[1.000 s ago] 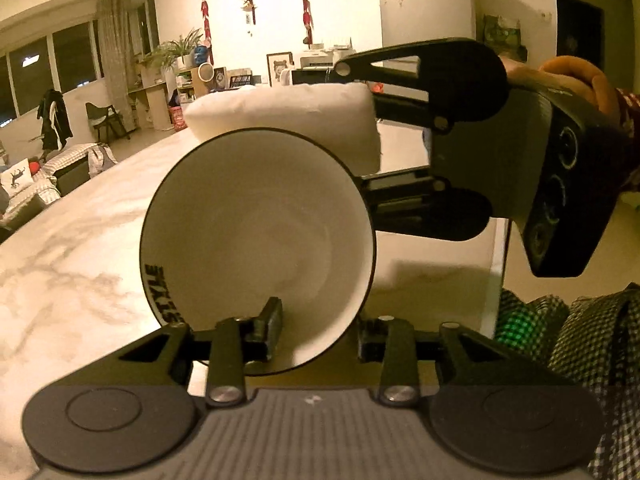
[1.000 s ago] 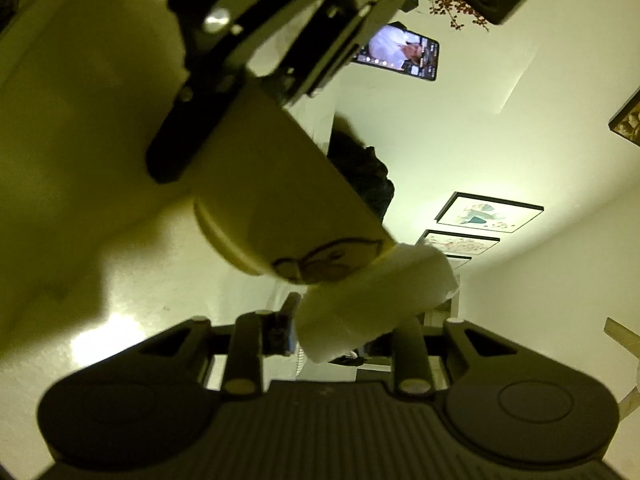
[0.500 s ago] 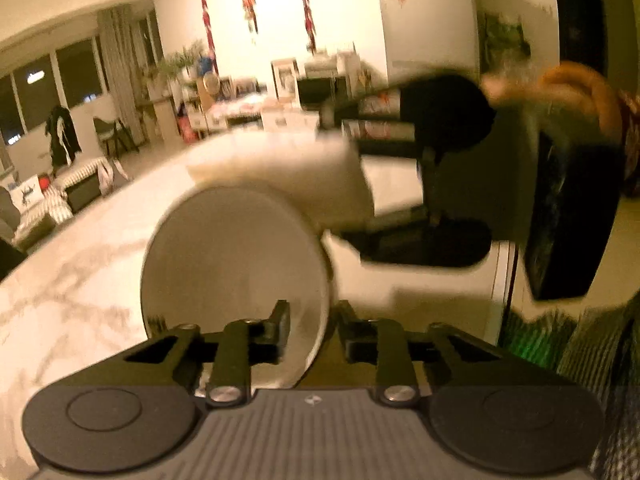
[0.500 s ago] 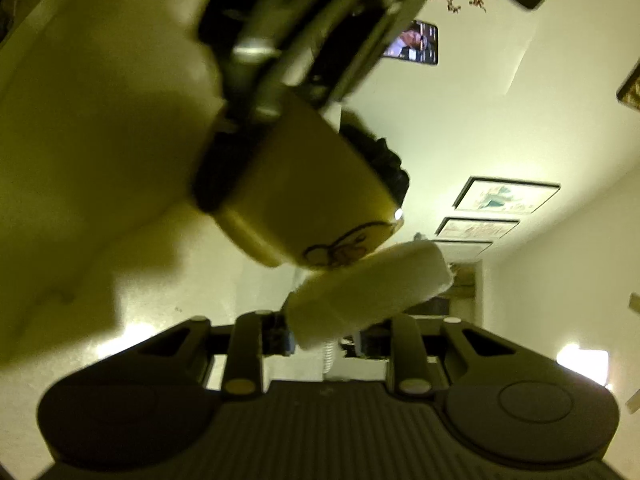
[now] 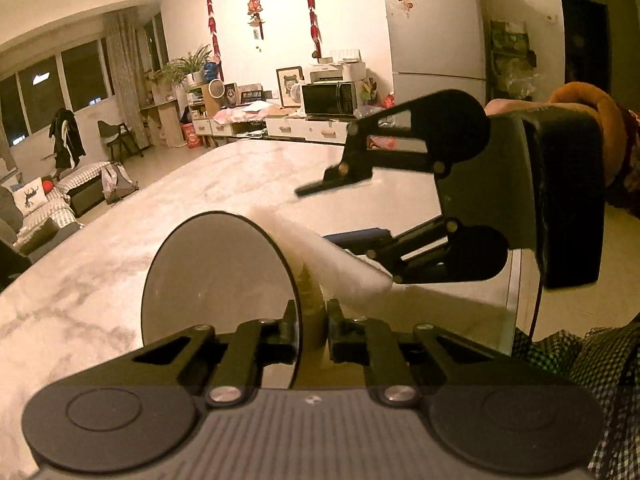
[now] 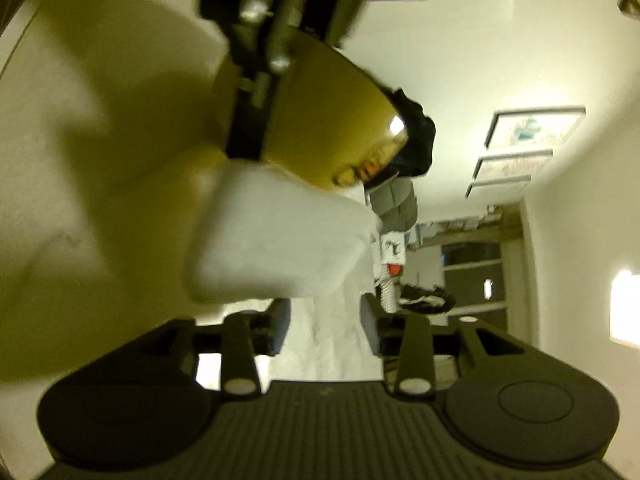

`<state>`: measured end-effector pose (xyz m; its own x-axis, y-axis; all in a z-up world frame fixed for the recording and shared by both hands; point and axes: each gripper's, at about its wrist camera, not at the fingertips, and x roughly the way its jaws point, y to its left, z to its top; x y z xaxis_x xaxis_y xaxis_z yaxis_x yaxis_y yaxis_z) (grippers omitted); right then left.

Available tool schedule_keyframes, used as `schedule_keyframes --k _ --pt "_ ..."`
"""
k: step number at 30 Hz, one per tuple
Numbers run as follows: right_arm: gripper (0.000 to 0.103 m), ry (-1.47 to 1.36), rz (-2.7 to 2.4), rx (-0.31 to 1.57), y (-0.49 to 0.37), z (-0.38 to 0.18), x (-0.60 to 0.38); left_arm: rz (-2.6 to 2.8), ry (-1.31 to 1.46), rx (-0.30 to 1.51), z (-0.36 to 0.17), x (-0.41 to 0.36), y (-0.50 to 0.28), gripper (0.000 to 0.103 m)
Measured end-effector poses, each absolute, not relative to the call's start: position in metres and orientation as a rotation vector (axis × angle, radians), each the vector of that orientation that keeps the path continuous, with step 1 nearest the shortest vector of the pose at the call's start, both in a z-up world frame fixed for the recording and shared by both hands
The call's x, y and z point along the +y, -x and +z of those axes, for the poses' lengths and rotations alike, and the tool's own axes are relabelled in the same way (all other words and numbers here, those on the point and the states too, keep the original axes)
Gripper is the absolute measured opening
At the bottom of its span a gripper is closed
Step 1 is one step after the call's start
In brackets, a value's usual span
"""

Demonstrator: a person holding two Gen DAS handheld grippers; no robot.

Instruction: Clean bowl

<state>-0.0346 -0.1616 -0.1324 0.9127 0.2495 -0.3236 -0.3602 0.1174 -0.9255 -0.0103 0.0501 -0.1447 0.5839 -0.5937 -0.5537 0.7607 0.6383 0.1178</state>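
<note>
The counter [image 5: 248, 176] stretches away pale and marbled, and above its near end the bowl [image 5: 216, 280] is held up in the air, tipped on its side so the opening faces left. The left claw [image 5: 312, 326] has it pinched by the rim, one finger inside, one outside, jaws drawn in narrow on the wall.

From the right comes the right claw [image 5: 344, 210], jaws spread wide, and between them a folded white cloth [image 5: 340, 268] that looks only loosely carried. The cloth lies against the bowl's outer wall, just past the rim on the far right side.

So this reads as the wipe of the outside. To do it well, I'd say keep the left grip firm and steady, since a rim pinch leaves the bowl free to swing, and press the cloth flat along the curve, not with one corner. Turning the bowl a little at a time would bring fresh wall under the cloth.

The bowl itself: white and matte inside, a thin dark line around the rim, nothing visibly stuck within. From the right wrist its outside [image 6: 332, 116] shows yellowish with a small printed figure near the rim, blurred here. The cloth [image 6: 276, 236] sits right beneath it, touching.
</note>
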Motion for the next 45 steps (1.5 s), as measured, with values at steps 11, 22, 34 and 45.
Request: schedule_keyframes --k 11,22,34,45 --pt "0.045 0.533 0.564 0.520 -0.004 -0.051 -0.197 -0.817 -0.262 0.502 -0.144 0.060 0.000 0.016" --pt "0.045 0.042 0.523 0.775 -0.027 -0.053 -0.186 -0.823 -0.221 0.510 -0.144 0.062 0.001 0.020" --pt "0.045 -0.032 0.419 0.769 -0.027 -0.087 -0.171 -0.826 -0.183 0.511 -0.143 0.067 0.006 0.021" --pt "0.016 0.329 0.379 0.515 0.002 -0.071 -0.146 -0.824 -0.170 0.515 -0.143 0.072 0.008 0.024"
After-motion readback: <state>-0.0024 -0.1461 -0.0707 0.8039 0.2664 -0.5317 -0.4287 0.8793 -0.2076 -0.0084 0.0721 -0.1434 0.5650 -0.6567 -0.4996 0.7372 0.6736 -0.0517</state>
